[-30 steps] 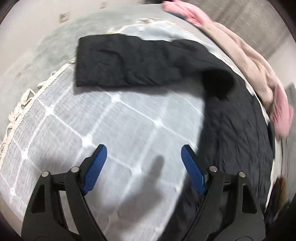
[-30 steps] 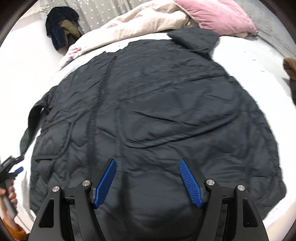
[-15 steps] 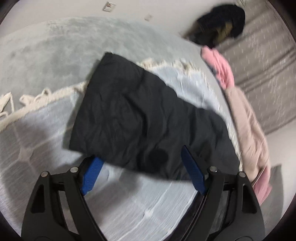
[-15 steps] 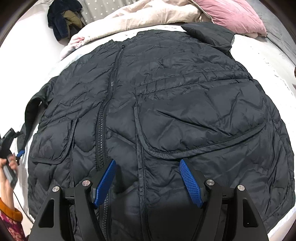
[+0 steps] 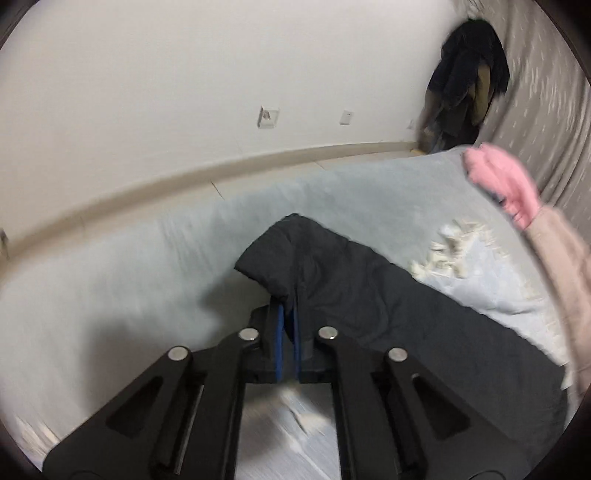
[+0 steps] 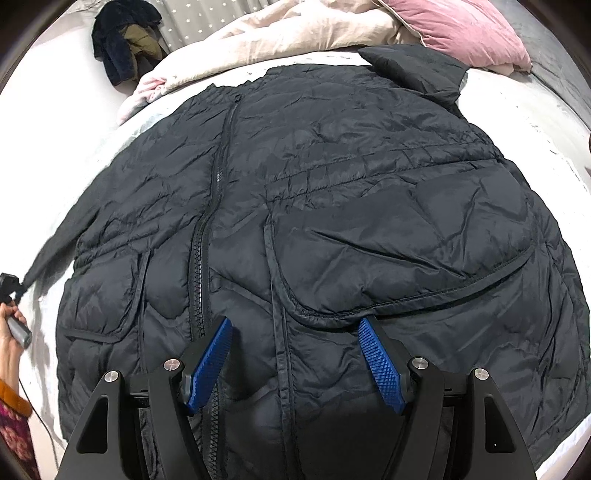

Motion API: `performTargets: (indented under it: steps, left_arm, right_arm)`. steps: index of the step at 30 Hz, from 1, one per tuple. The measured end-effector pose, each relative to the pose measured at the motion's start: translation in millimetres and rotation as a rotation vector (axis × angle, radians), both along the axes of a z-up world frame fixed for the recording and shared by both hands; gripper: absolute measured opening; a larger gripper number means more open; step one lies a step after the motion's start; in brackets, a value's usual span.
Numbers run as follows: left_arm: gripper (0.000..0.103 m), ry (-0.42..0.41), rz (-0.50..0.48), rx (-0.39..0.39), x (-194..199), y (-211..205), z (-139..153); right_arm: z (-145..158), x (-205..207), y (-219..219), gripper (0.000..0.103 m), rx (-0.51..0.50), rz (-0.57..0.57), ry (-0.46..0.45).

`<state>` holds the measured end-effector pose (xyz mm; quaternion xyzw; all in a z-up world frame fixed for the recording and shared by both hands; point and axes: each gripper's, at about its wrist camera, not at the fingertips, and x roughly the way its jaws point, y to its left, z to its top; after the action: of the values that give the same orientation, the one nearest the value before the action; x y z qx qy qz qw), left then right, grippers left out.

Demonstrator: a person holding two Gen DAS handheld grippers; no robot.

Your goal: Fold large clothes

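A large black quilted jacket [image 6: 332, 206] lies spread front-up on the bed, zipper running down its left half. My right gripper [image 6: 295, 332] is open, hovering low over the jacket's lower front, blue pads either side of a pocket seam. My left gripper [image 5: 287, 314] is shut on the cuff end of the jacket's sleeve [image 5: 295, 258], which stretches away to the right over the pale blanket. In the right wrist view the left gripper [image 6: 11, 284] shows at the far left edge, pinching the sleeve tip.
A beige duvet [image 6: 288, 33] and pink pillow [image 6: 458, 33] lie at the head of the bed. Dark clothes [image 5: 469, 85] hang in the corner by the grey curtain. A white wall [image 5: 184, 92] with sockets runs beyond the bed edge.
My left gripper has moved forward onto the sleeve end and closed on it. My right gripper has sunk closer to the jacket's lower front, still open.
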<state>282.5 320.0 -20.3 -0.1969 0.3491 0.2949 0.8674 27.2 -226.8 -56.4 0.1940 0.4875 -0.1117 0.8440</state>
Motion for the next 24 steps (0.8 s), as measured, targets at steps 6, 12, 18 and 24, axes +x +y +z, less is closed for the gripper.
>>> performTargets:
  steps: [6,12,18,24]
  left_arm:
    - [0.084,-0.009,-0.085,-0.046,-16.5,-17.4,7.7]
    - [0.084,0.201,-0.431,-0.224,-49.6,-87.6,-27.2]
    - [0.084,0.314,-0.767,-0.334,-116.0,-161.7,-43.3]
    - [0.084,0.346,-0.993,-0.541,-157.4,-186.9,-46.8]
  right_arm:
    - [22.8,-8.8,-15.9,0.072,-0.143,-0.026,-0.06]
    - [36.7,-38.9,-72.4,0.072,-0.2,-0.192,-0.072]
    - [26.3,-86.8,-134.2,0.072,-0.185,-0.301,-0.022]
    - [2.6,-129.1,-173.4,0.072,-0.067,-0.317,0.023]
